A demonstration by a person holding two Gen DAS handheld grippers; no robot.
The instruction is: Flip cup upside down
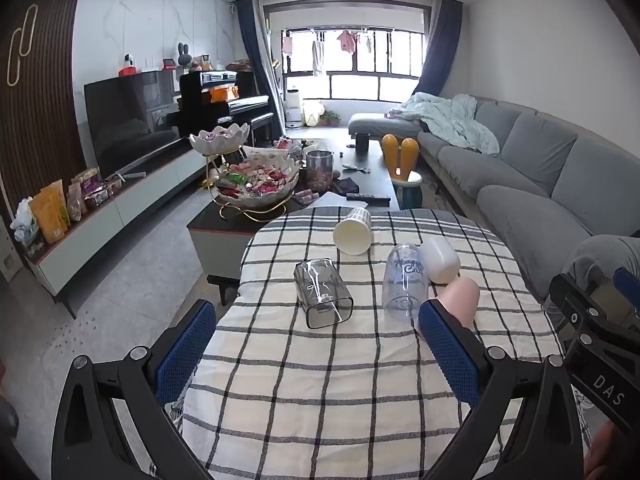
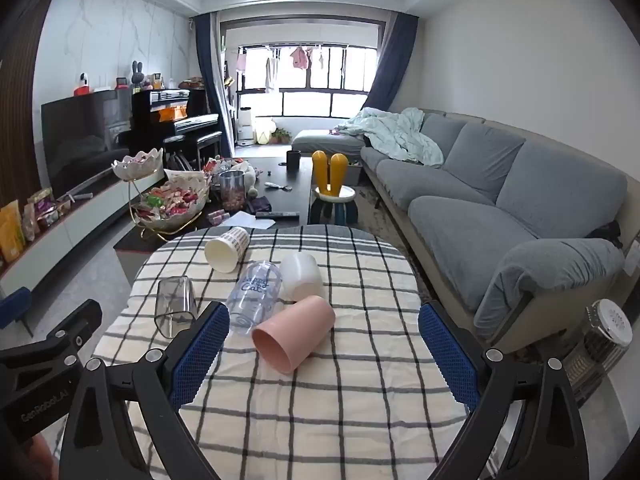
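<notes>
While both the left gripper (image 1: 316, 350) and right gripper (image 2: 324, 350) hang spread wide, grasping nothing, 5 cups lie sideways mid-frame; pink cup (image 2: 294, 334) nearest, on checked tablecloth (image 2: 340, 408).

A checked cloth (image 1: 320, 400) covers the near table, and beyond it stands a dark coffee table (image 2: 296, 188) crowded with a two-tier snack bowl stand (image 2: 168, 200), a clear jar of nuts (image 2: 232, 190), a remote (image 2: 278, 214) and a dark mug (image 2: 293, 160). A yellow-eared stool (image 2: 332, 192) sits just beside it. On the right runs the grey sofa (image 2: 500, 200) with a pale blanket (image 2: 396, 136); on the left, a TV (image 1: 132, 120) and black piano (image 1: 224, 100).
</notes>
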